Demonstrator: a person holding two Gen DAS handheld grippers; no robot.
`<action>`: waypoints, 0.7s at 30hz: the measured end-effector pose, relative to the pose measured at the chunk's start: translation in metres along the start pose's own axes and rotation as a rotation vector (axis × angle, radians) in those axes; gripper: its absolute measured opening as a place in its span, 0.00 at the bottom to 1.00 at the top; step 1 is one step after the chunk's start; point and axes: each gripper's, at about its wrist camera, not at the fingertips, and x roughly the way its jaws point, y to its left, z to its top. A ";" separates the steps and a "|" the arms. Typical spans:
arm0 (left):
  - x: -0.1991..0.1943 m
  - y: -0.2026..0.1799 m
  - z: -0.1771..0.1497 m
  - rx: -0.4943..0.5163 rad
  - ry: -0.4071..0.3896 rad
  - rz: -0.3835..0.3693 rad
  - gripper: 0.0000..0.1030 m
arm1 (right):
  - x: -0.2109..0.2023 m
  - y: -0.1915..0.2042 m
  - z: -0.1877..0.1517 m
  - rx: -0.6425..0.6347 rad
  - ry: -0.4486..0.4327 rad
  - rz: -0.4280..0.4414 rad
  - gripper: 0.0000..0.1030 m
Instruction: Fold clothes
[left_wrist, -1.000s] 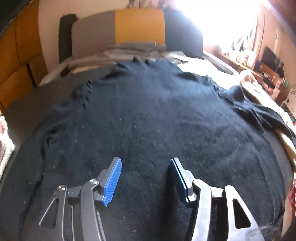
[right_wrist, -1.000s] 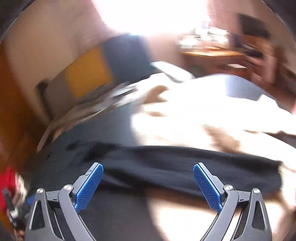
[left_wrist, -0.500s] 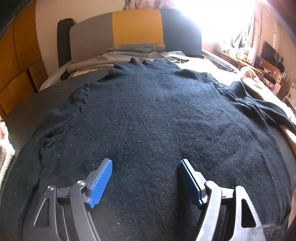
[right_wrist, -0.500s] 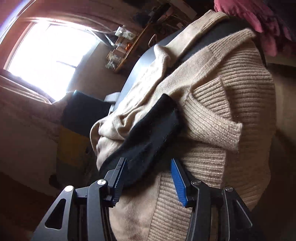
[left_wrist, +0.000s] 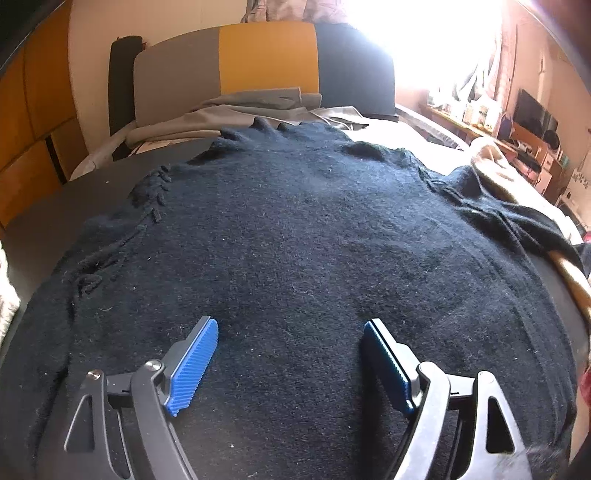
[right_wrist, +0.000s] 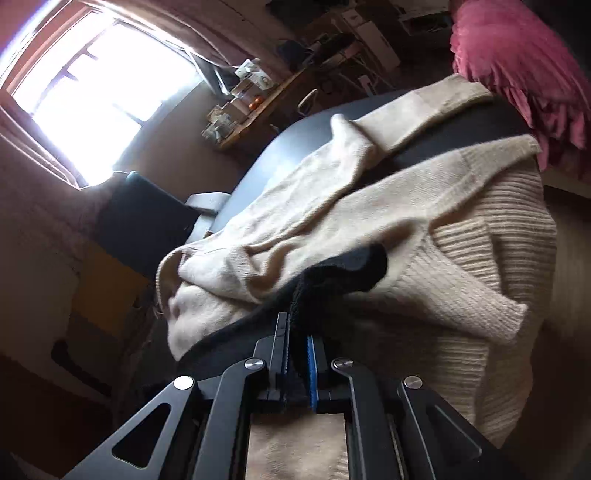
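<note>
A black knit sweater (left_wrist: 295, 236) lies spread flat over a dark table, filling most of the left wrist view. My left gripper (left_wrist: 290, 332) hovers over its near part, blue pads wide apart and nothing between them. One black sleeve (left_wrist: 517, 221) runs off to the right over a cream sweater. In the right wrist view that black sleeve (right_wrist: 343, 273) lies across the cream ribbed sweater (right_wrist: 461, 258), and my right gripper (right_wrist: 297, 336) is shut on the sleeve near its cuff.
A grey, yellow and dark chair back (left_wrist: 258, 66) stands behind the table with grey cloth (left_wrist: 240, 110) draped at its base. A red garment (right_wrist: 517, 66) lies beyond the cream sweater. A cluttered desk (left_wrist: 517, 125) and bright window are at the right.
My right gripper has closed from part open to shut on the black sleeve. My left gripper's pads have spread wider and it has drawn back slightly over the sweater.
</note>
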 end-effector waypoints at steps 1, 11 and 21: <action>0.000 0.001 0.000 -0.007 -0.002 -0.008 0.80 | 0.001 0.013 0.000 -0.005 0.010 0.033 0.08; -0.009 0.014 0.017 -0.112 0.047 -0.175 0.78 | 0.102 0.189 -0.098 -0.187 0.316 0.268 0.09; 0.000 -0.017 0.085 -0.232 0.138 -0.634 0.76 | 0.100 0.216 -0.210 -0.430 0.447 0.281 0.49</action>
